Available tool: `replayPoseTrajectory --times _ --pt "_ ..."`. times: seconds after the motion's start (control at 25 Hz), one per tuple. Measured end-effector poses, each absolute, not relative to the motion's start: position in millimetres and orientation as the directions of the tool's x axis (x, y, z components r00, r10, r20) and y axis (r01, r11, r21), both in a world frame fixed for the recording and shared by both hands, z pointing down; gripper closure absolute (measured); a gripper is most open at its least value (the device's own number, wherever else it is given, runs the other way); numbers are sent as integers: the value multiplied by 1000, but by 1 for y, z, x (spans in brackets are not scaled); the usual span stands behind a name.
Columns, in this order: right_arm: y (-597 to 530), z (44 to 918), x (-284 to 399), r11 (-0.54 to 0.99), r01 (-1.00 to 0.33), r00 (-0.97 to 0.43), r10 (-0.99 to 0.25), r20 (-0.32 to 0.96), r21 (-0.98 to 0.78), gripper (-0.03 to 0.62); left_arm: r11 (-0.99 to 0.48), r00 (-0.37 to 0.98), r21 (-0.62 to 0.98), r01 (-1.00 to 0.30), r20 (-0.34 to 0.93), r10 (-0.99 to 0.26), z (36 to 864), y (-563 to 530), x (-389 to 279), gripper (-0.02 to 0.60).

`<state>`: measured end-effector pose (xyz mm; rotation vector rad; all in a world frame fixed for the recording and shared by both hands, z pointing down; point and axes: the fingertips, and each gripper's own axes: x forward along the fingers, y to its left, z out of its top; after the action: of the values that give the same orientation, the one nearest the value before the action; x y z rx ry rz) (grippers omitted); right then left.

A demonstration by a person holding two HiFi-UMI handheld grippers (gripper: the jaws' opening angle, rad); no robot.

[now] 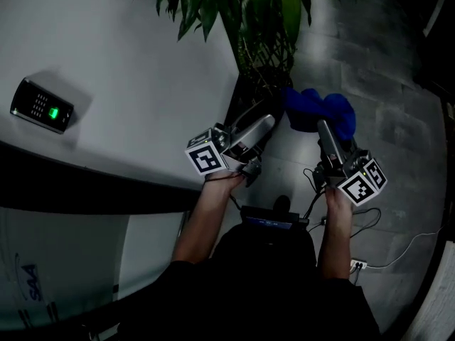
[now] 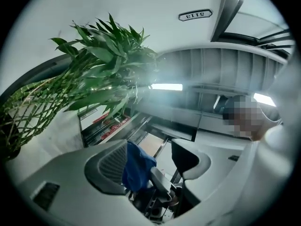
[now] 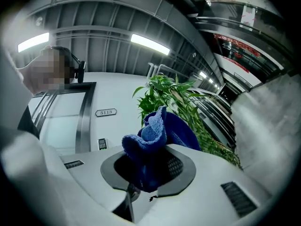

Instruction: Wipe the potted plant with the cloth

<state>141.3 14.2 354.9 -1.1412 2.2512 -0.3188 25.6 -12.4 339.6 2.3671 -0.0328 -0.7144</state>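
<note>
The potted plant with long green leaves stands by a white wall, its dark pot on the floor ahead of me. My right gripper is shut on a bunched blue cloth, held just right of the pot. In the right gripper view the cloth bulges out from between the jaws of the right gripper, with the plant behind it. My left gripper is open near the pot, nothing between its jaws. The left gripper view shows the plant up left and the cloth beyond the left gripper.
A keypad reader is mounted on the white wall to the left. A door number plate hangs beside a door. Cables lie on the grey tiled floor to the right. A small device hangs at my waist.
</note>
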Motion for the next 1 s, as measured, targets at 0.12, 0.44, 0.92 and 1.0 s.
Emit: replayPoseTrajectory --times 0.12,0.44,0.92,1.0 --pt "46 358 116 593 -653 -451 -804 -387 -471 502 -776 856 607 169 -481 -189 347 17 4 286" --pt "136 368 58 539 -666 -440 -842 -312 -516 502 -721 817 645 253 -542 -198 361 86 -50 293" --pt "149 342 36 620 -594 -523 -782 -339 -513 502 -759 783 622 193 -564 -264 336 108 -78 298" --pt "148 341 34 637 -577 -534 -768 -354 -512 502 -768 778 614 180 -567 -271 335 107 -79 299"
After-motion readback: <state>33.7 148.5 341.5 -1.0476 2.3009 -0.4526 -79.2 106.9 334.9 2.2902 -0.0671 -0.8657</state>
